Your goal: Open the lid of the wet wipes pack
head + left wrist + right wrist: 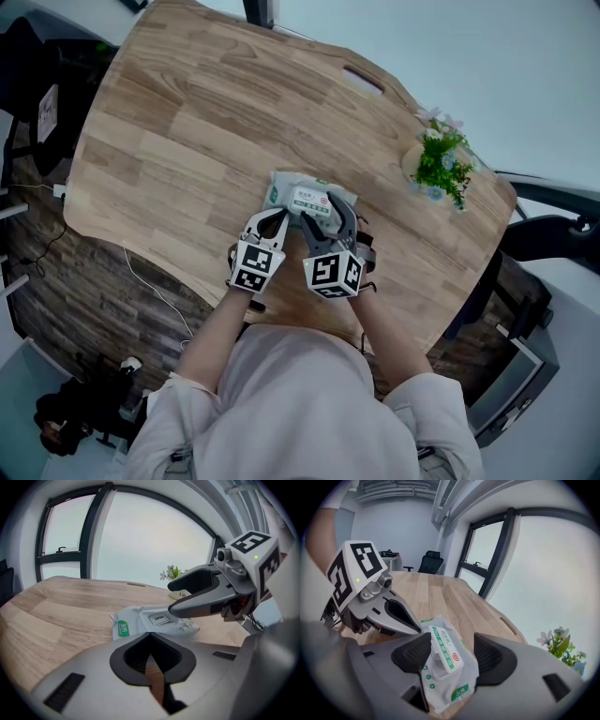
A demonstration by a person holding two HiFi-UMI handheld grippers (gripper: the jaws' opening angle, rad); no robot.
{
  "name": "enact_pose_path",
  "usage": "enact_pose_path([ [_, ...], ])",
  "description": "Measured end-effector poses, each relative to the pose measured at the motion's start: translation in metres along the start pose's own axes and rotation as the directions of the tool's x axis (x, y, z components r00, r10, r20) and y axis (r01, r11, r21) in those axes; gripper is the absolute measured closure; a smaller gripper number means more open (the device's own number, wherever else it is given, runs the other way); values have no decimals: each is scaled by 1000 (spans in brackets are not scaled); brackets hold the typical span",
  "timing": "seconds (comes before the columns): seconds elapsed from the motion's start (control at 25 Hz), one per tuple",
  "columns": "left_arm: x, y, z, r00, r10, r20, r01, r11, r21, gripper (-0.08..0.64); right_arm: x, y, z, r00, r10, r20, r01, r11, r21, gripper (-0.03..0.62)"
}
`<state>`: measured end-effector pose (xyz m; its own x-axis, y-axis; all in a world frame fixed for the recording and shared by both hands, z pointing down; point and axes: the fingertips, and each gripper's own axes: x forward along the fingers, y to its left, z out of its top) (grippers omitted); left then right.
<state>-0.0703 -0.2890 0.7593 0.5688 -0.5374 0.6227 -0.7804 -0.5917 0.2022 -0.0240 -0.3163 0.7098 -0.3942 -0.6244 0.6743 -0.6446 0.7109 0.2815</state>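
Observation:
The white wet wipes pack point(302, 197) with green labels lies on the wooden table point(187, 122) in front of me. My left gripper point(277, 217) is shut, its tips point(150, 633) resting at the pack's near left edge point(123, 628); whether they pinch the wrapper is hidden. My right gripper point(326, 214) is open over the pack. In the right gripper view the hard lid point(445, 651) lies between the jaws, looking slightly lifted off its frame. The left pad point(415, 652) touches its side; the right pad point(494, 656) stands clear. The "OPEN" tab point(159, 618) faces the left gripper.
A small potted plant point(441, 164) stands at the table's far right corner. A handle slot point(363, 80) is cut near the far edge. An office chair point(431, 559) sits beyond the table. A cable point(150, 281) trails on the dark floor at the left.

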Motion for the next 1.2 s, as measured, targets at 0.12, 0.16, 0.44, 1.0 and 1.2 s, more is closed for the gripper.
enact_pose_path([
  [0.12,0,0,-1,1000,4,-1,-4,1000,-4,539,-1,-12,7,999,-27,22,27,999,20,319],
  [0.16,0,-1,-1,1000,5,-2,-5,1000,-7,538,-2,-17,9,999,-39,26,38,999,25,332],
  [0.44,0,0,0,1000,-1,-1,1,1000,-28,538,3,-39,7,998,-65,16,63,993,100,437],
  [1.0,0,-2,0,1000,-14,10,14,999,-31,539,31,-69,-11,995,-91,-34,96,976,197,571],
  [1.2,-1,-1,0,1000,-18,16,18,999,-32,538,42,-69,-18,996,-74,-58,85,975,204,581],
])
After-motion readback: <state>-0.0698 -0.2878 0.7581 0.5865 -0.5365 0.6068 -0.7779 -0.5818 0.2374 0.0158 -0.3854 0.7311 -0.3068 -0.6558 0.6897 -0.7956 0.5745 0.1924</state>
